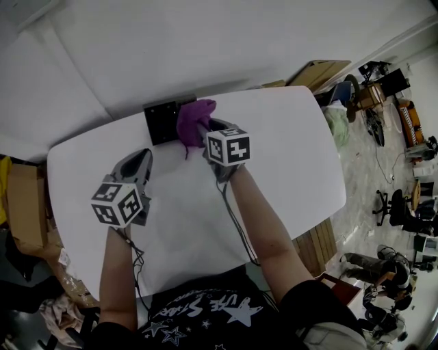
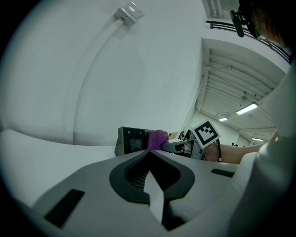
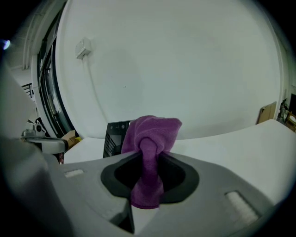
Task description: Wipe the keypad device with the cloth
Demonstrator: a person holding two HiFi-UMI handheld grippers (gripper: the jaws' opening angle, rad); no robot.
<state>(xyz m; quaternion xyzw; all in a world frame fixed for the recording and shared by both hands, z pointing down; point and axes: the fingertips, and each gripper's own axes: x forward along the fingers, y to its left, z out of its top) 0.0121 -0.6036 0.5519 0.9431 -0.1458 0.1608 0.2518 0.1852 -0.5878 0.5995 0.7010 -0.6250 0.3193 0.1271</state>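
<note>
The black keypad device (image 1: 161, 121) stands at the far edge of the white table (image 1: 287, 171), against the wall. My right gripper (image 1: 205, 128) is shut on a purple cloth (image 1: 194, 120), whose bunched end hangs just right of the device's front. In the right gripper view the cloth (image 3: 150, 152) fills the jaws and covers part of the keypad device (image 3: 115, 136). My left gripper (image 1: 140, 164) hovers over the table nearer me, shut and empty. From the left gripper view the keypad device (image 2: 132, 140) and the cloth (image 2: 158, 138) lie ahead.
A white wall (image 1: 171, 48) rises right behind the table. Cardboard boxes (image 1: 24, 205) sit on the floor at the left. Office chairs (image 1: 400, 208) and clutter lie on the floor to the right. A cable box (image 2: 129, 12) is mounted on the wall.
</note>
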